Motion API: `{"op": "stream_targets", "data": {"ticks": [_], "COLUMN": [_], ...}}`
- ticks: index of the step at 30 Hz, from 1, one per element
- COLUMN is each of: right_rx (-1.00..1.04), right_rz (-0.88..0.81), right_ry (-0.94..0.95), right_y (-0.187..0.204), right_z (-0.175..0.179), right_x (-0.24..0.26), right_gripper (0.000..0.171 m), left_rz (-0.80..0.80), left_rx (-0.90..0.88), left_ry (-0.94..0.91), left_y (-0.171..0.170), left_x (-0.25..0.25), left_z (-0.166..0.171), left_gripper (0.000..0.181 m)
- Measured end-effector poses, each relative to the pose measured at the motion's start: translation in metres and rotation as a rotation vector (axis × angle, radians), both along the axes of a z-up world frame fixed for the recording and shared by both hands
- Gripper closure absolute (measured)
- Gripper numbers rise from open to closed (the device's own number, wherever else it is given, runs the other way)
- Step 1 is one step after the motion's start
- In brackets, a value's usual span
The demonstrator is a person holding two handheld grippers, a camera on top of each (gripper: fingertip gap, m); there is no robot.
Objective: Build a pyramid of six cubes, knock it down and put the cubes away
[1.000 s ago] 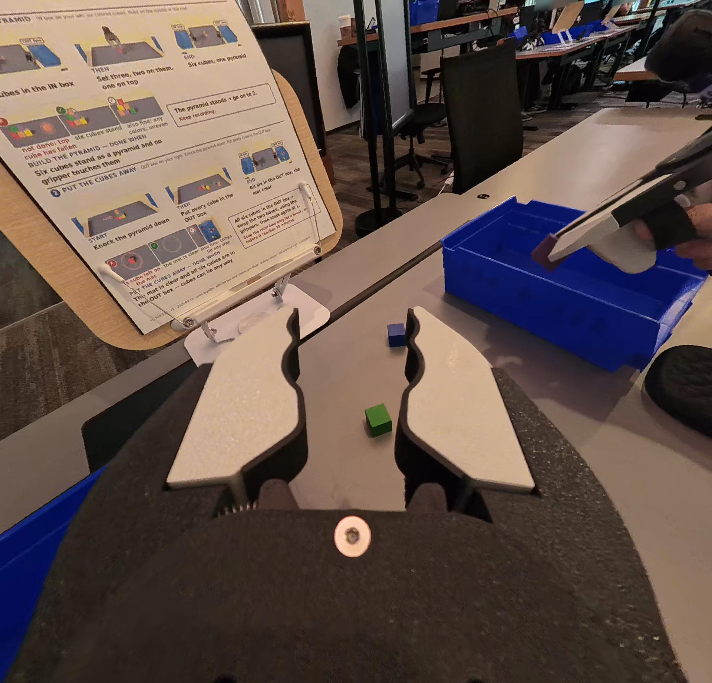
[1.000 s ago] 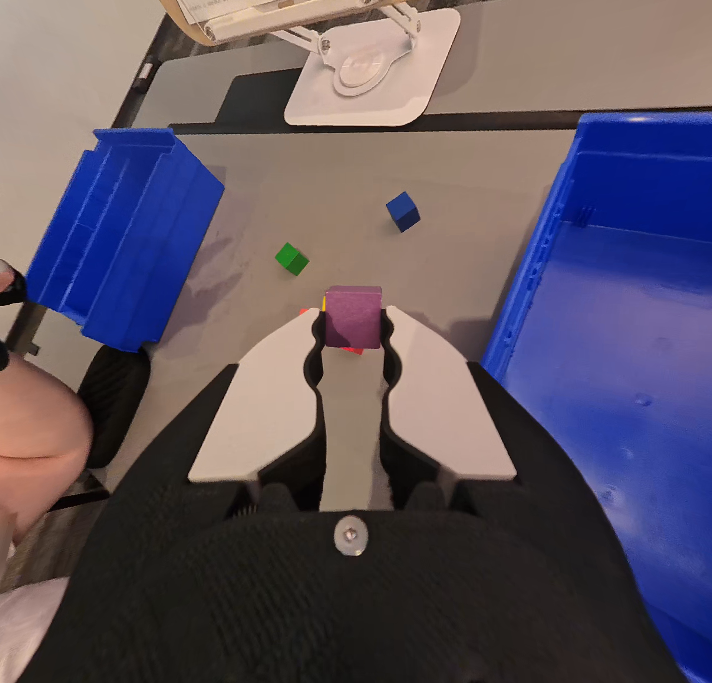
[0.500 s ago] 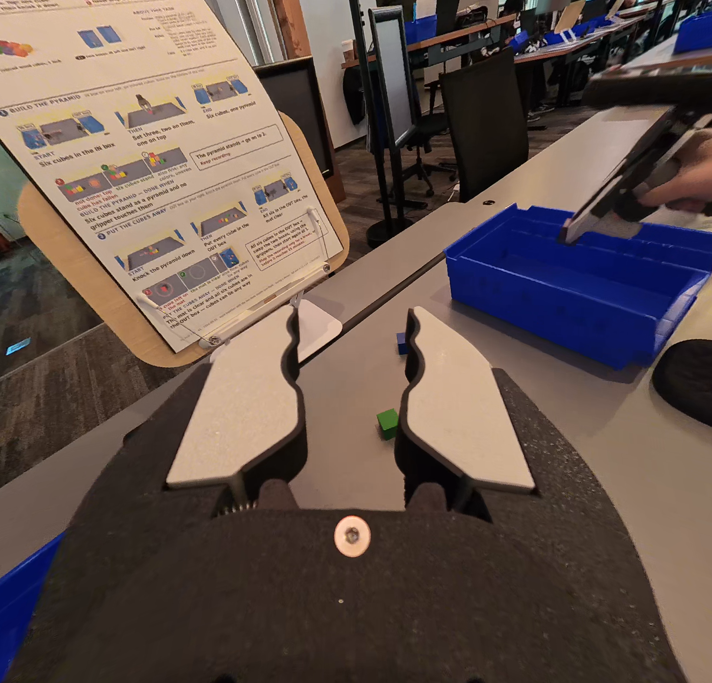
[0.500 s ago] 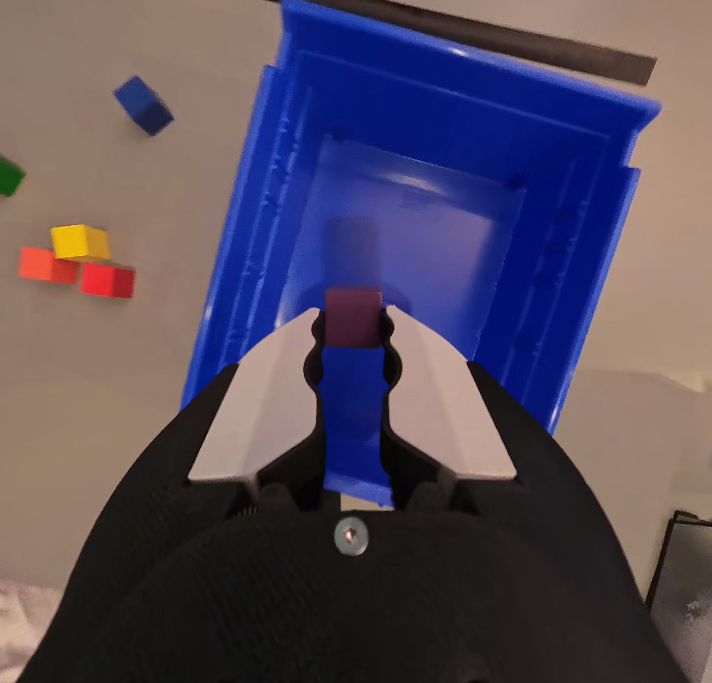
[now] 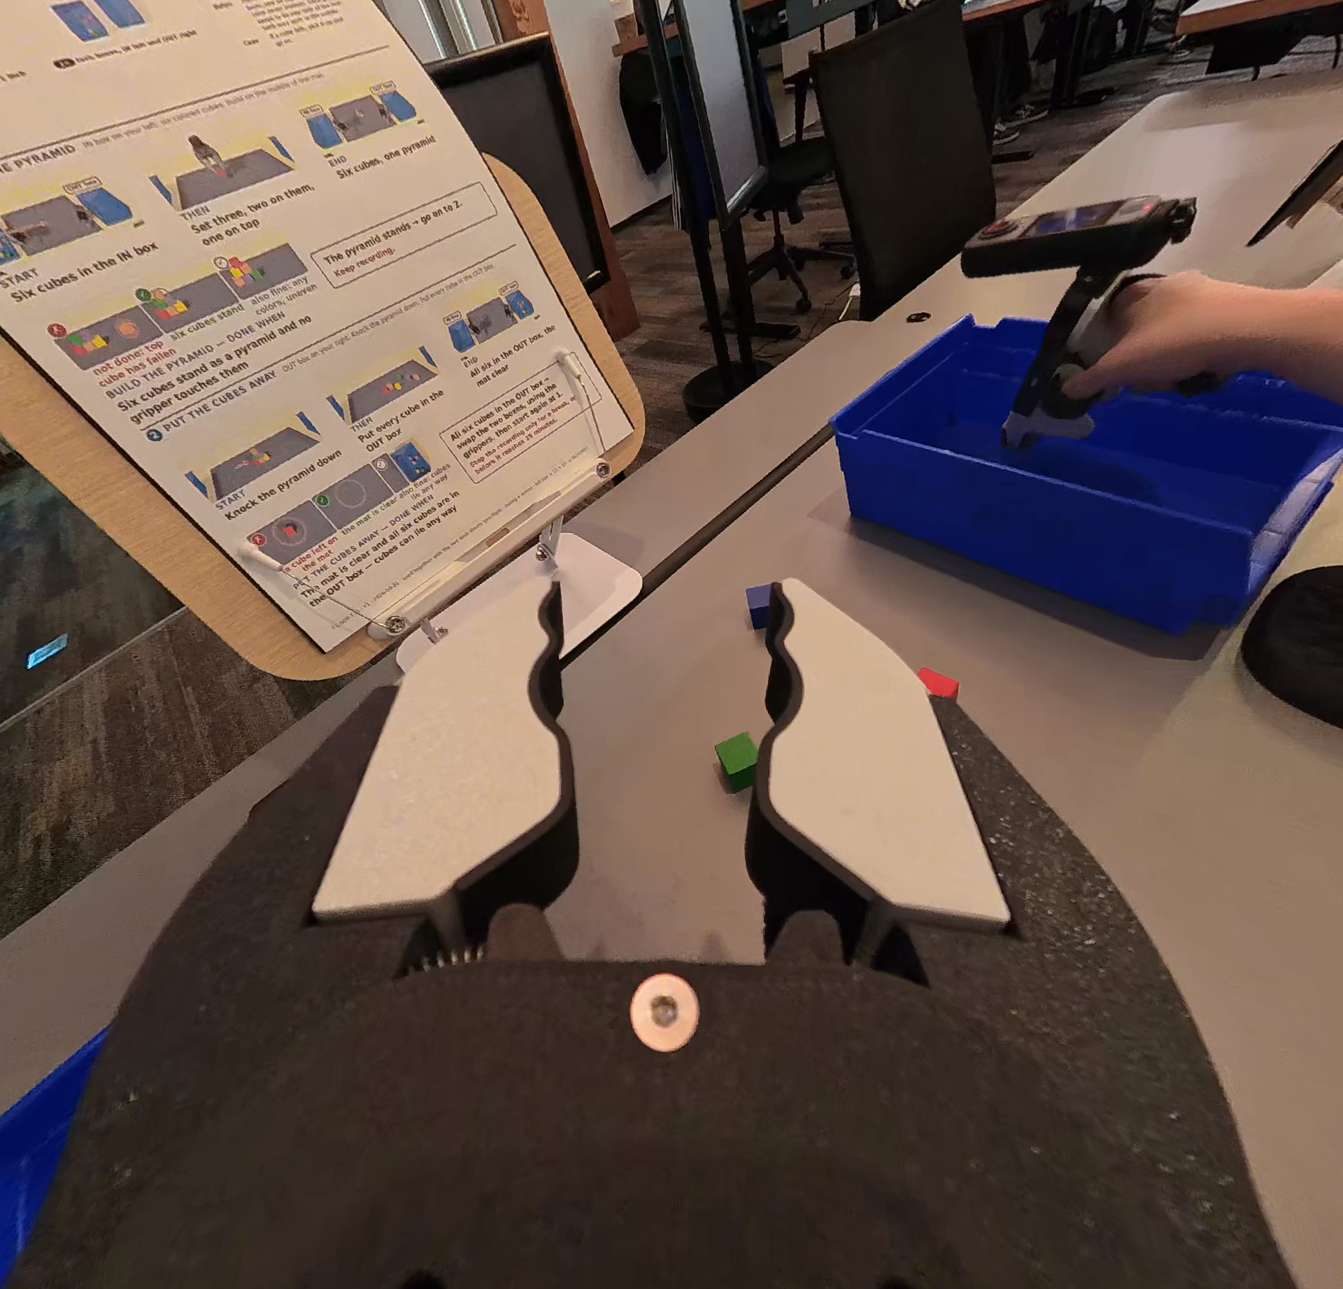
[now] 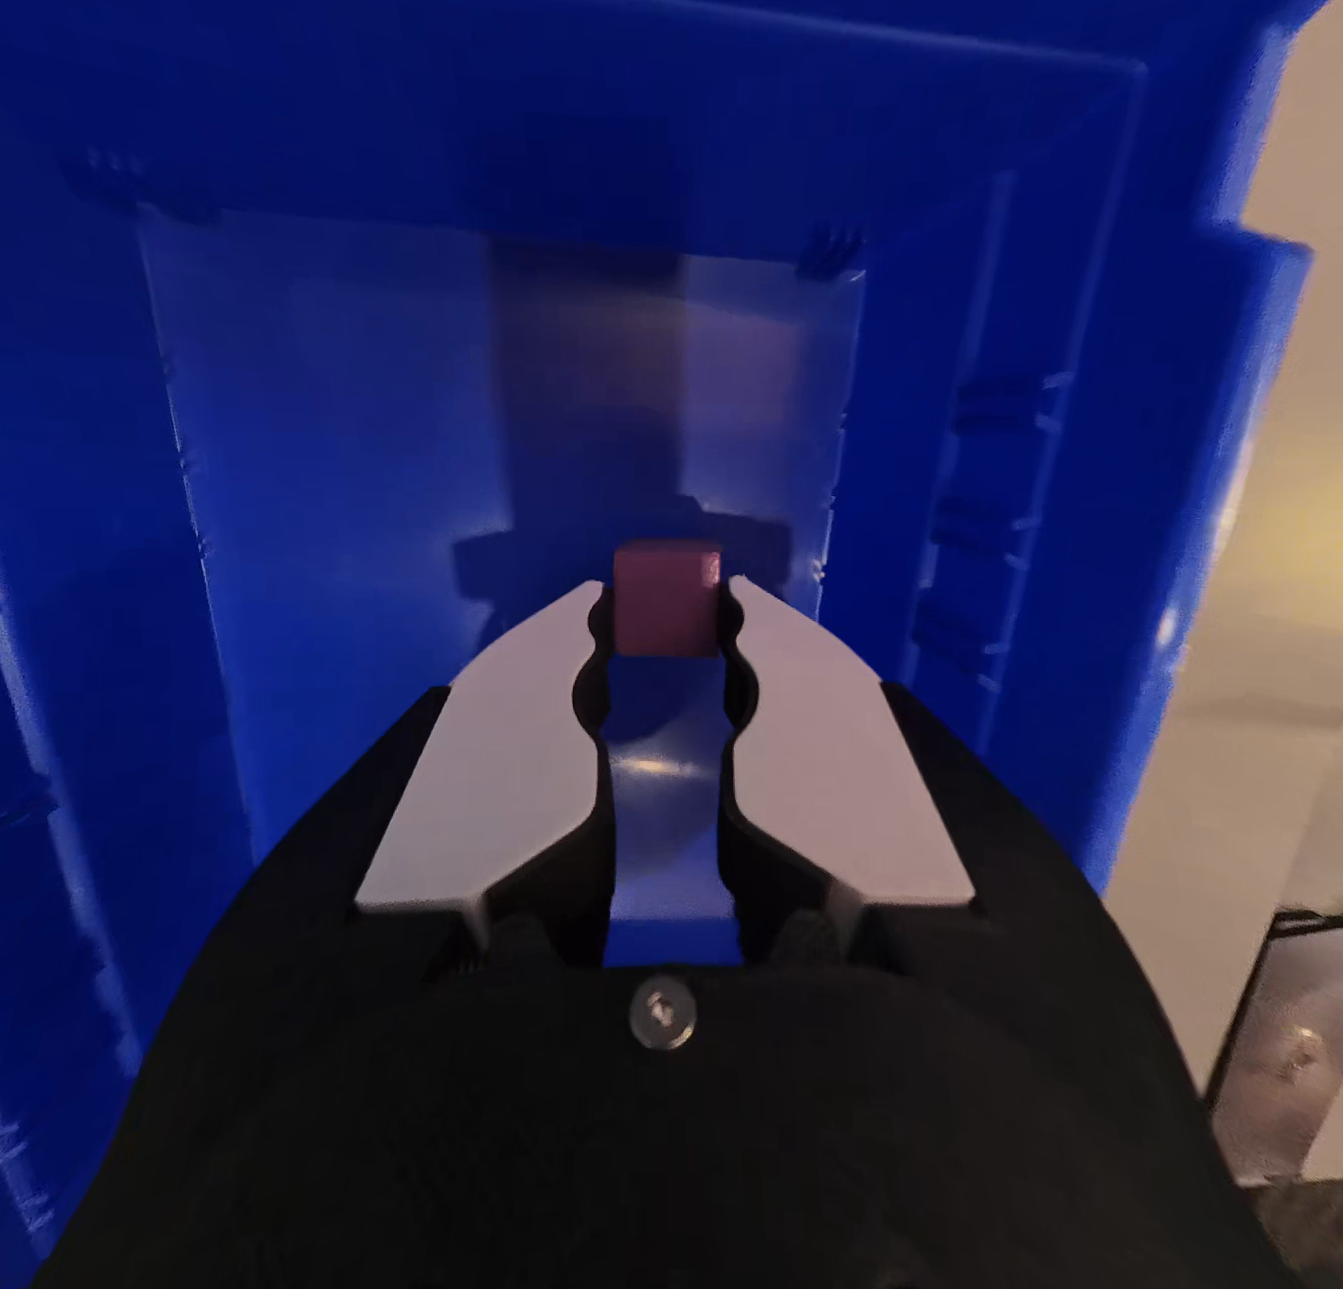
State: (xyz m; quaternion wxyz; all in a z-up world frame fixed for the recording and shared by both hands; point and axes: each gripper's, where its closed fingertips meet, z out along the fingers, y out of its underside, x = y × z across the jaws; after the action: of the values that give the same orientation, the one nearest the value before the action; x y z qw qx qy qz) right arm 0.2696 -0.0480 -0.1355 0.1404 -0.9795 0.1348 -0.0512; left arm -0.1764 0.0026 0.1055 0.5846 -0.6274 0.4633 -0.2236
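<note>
**Inside the blue bin: purple cube held low, ready to drop**

In the blue bin (image 6: pixel 1054 455), right gripper (image 6: pixel 667 585) pointing steeply down, fingers pinching a purple cube (image 6: pixel 665 604) at their very tips. Cube straight ahead of the tips, bin floor just beyond it; touching the floor or a little above, cannot tell. No long axis to mind, cube square between the fingers. Release likely next: spread fingers, cube lands inside.

On the bench (image 5: pixel 1090 782), left gripper (image 5: pixel 665 625) hovering, fingers spread, nothing between them. Green cube (image 5: pixel 735 760) below, close to the inner edge of that gripper's right finger. Blue cube (image 5: pixel 757 604) by that fingertip, half hidden. Red cube (image 5: pixel 939 681) peeking past the finger's outer edge. Left gripper nearer all three.

Other cubes not in view, possibly hidden behind the finger. Bin floor partly shadowed and blurred. Instruction sheet (image 5: pixel 291 295) on a stand behind.
</note>
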Motion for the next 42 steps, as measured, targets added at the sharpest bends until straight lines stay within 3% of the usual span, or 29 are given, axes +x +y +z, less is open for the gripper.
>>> {"op": "stream_targets", "data": {"ticks": [11, 16, 23, 30, 37, 42], "right_rx": [0.023, 0.068, 0.39, 0.516, 0.588, 0.531], "right_rz": [-0.013, 0.017, 0.129, 0.249, 0.449, 0.745], "right_ry": [0.037, -0.012, -0.466, -0.637, -0.568, -0.135], "right_y": [-0.002, 0.002, 0.019, 0.031, 0.062, 0.099], "right_z": [-0.017, -0.01, 0.087, 0.153, 0.171, 0.122], "right_x": [0.008, 0.007, -0.005, -0.064, -0.157, -0.259], "right_gripper": [0.141, 0.125, 0.122, 0.122, 0.123, 0.121], "left_rz": [-0.005, -0.002, 0.02, 0.032, 0.036, 0.042], "left_rx": [0.009, 0.007, 0.028, 0.037, 0.033, 0.025], "left_ry": [0.063, 0.064, 0.038, 0.025, 0.016, 0.005], "left_y": [-0.001, 0.0, 0.002, 0.003, 0.004, 0.006], "left_x": [0.007, 0.006, -0.003, -0.01, -0.018, -0.026], "left_z": [-0.012, -0.012, -0.002, 0.004, 0.009, 0.012], "left_gripper": [0.127, 0.126, 0.126, 0.126, 0.125, 0.125]}}
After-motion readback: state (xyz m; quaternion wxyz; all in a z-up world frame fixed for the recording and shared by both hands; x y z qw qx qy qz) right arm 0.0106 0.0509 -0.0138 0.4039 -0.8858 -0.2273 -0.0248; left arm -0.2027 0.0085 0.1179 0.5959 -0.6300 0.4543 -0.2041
